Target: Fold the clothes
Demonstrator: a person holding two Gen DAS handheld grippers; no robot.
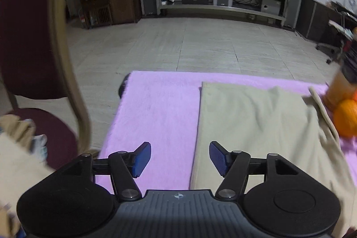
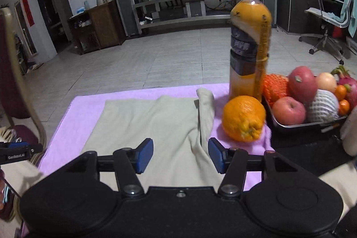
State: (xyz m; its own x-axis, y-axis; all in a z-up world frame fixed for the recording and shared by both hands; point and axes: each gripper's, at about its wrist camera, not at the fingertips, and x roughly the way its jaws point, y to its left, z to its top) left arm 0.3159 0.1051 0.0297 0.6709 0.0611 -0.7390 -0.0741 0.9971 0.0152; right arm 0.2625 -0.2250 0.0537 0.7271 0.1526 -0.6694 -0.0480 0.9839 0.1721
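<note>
Left wrist view: the tall orange-juice plastic bottle (image 1: 344, 84) is cut off by the right edge and blurred; label unreadable. The round orange citrus fruit (image 1: 346, 118) is likewise clipped at that edge. The near end of the beige folded cloth garment (image 1: 256, 126) is hidden behind the gripper body. Heaped pale fabric (image 1: 15, 148) at lower left is smeared (item type not determinable).

Right wrist view: the steel fruit tray (image 2: 305, 125) has its right end cut off by the frame edge.

beige garment (image 2: 151, 124), right gripper (image 2: 180, 154) agape
</note>
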